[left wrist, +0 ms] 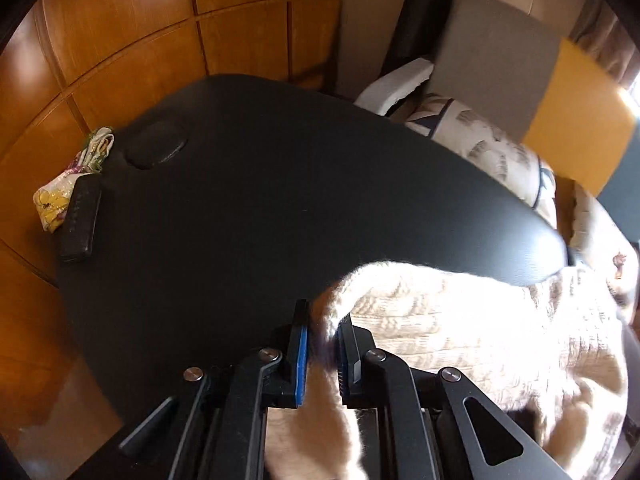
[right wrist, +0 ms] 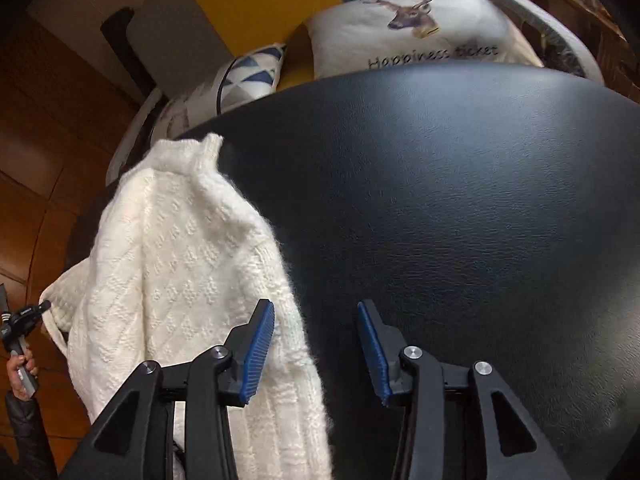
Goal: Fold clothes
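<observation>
Left gripper point(left wrist: 322, 344) jaws pinching white cable-knit sweater point(right wrist: 180, 264), draped over black table point(right wrist: 460, 220).

Left tool point(left wrist: 322, 336) pinched on a fold of cream knit sweater point(left wrist: 460, 328); blue pads w/ fabric between, jaws nearly closed. Rest of sweater spreads to tool's right, over near edge of black surface point(left wrist: 280, 208). Far left of tool: black remote point(left wrist: 80, 220) at surface edge, touching a floral cloth bundle point(left wrist: 68, 184). Ahead-left: dark oval pad point(left wrist: 156, 148). Beyond surface, ahead-right: patterned cushion point(left wrist: 492, 152). Wood panelling point(left wrist: 140, 40) behind.
</observation>
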Demonstrator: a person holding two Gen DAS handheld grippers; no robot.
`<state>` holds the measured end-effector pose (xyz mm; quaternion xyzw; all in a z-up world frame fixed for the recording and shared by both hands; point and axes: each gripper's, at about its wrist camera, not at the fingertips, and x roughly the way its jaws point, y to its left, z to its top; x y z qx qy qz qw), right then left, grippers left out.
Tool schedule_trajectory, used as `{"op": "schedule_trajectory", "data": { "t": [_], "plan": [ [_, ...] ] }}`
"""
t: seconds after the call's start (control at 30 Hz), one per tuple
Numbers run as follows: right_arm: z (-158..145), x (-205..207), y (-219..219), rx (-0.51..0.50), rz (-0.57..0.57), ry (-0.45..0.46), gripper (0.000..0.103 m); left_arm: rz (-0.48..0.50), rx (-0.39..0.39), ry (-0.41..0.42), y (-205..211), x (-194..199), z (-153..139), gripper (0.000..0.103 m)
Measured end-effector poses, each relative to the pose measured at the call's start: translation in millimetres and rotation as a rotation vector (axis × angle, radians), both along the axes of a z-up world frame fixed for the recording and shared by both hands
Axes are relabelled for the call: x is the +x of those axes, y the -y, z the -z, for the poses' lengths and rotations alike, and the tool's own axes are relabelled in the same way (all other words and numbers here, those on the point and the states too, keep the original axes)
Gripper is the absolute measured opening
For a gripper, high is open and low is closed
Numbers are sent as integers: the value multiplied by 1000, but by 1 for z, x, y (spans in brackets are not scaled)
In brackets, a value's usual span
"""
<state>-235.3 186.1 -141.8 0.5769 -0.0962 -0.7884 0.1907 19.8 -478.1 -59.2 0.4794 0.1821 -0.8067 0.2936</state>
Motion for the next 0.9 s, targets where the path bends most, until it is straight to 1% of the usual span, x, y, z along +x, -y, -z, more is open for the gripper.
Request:
{"op": "schedule_trajectory", "data": {
  "t": [0.03,0.07,0.1,0.13,0.17,0.2,0.27,0.3,0.33,0.37,0.43,0.47,0.5,0.53,0.6,0.63,0.7,0.73,0.77,0.8,0.87,0.9],
  "plan": [
    [1,-3,8,15,-21,-5,47,14,-2,24,1,-5,6,12],
    [0,-5,15,30,-36,-9,47,27,-5,48,1,-9,12,12],
    [-1,-6,22,23,-54,0,47,41,-7,71,2,-14,17,12],
    [-1,-6,29,28,-81,1,44,52,-5,76,1,-15,22,12],
    [-1,-4,39,62,-122,-9,37,61,-2,72,-1,-14,26,13],
    [-2,1,50,116,-169,-32,35,70,4,64,-1,-14,27,13],
    [-4,17,76,318,-290,-135,20,100,-5,43,-2,-5,21,13],
    [-4,26,89,438,-351,-196,19,116,-12,32,-2,0,18,13],
    [-1,36,102,612,-412,-278,14,137,-31,18,-4,6,13,13],
    [7,39,108,777,-448,-336,7,161,-53,0,-6,10,8,13],
    [23,22,93,950,-433,-344,3,209,-79,-41,-13,21,0,13],
    [31,13,85,1037,-425,-348,0,220,-100,-47,-15,20,-3,13],
    [40,4,78,1123,-416,-351,0,220,-123,-37,-14,17,-4,13],
    [45,-7,67,1182,-387,-342,0,218,-146,-24,-12,15,-3,13],
    [40,-36,34,1168,-256,-306,3,207,-157,-2,-5,7,5,13],
    [35,-47,20,1144,-196,-270,5,206,-154,19,-3,0,9,13],
    [9,-55,-10,931,-74,-187,5,203,-161,55,-2,-9,18,13],
    [-10,-51,-19,780,-30,-179,14,202,-166,71,-1,-13,22,13],
    [-27,-45,-27,632,6,-169,25,200,-160,79,-8,-17,24,13],
    [-40,-37,-31,492,17,-152,25,192,-151,82,-9,-18,25,14],
    [-58,-19,-32,238,-9,-102,27,169,-125,79,1,-20,27,14],
    [-62,-10,-28,164,-45,-85,27,163,-108,77,5,-17,28,14]
  ]
}}
